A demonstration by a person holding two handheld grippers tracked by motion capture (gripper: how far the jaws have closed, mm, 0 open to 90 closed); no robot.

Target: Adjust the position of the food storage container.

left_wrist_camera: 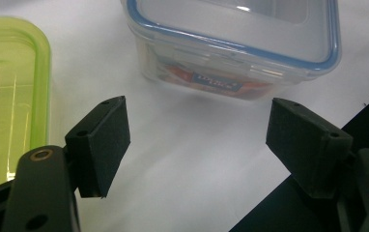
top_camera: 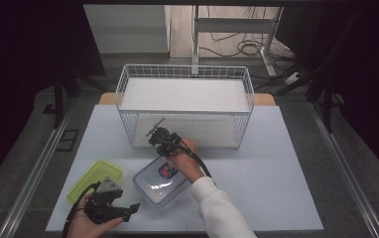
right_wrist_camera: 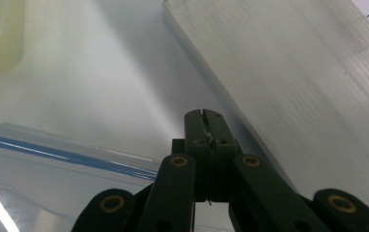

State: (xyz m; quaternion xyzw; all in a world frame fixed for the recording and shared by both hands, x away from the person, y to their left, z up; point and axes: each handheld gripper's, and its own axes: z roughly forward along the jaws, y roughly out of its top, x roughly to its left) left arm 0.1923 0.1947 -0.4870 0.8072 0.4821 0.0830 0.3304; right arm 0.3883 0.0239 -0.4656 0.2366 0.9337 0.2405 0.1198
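A clear lidded box with a blue seal [top_camera: 158, 179] lies on the white table [top_camera: 262, 158], a red label showing through its side [left_wrist_camera: 211, 82]. A lime-green box [top_camera: 94, 178] sits to its left. My left gripper [top_camera: 130, 210] is at the table's front left, open and empty. It points at the clear box [left_wrist_camera: 235, 43], with the green box [left_wrist_camera: 8, 96] beside its left jaw. My right gripper [top_camera: 166, 150] is shut with nothing in it [right_wrist_camera: 205, 116]. It hangs low over the table just past the clear box's far edge [right_wrist_camera: 52, 159].
A white wire basket [top_camera: 185, 74] with a pale liner stands at the back middle of the table. Its front wall [right_wrist_camera: 308, 72] is close beside my right gripper. The table's right half is bare. Beyond the table are desk legs and cables on the floor.
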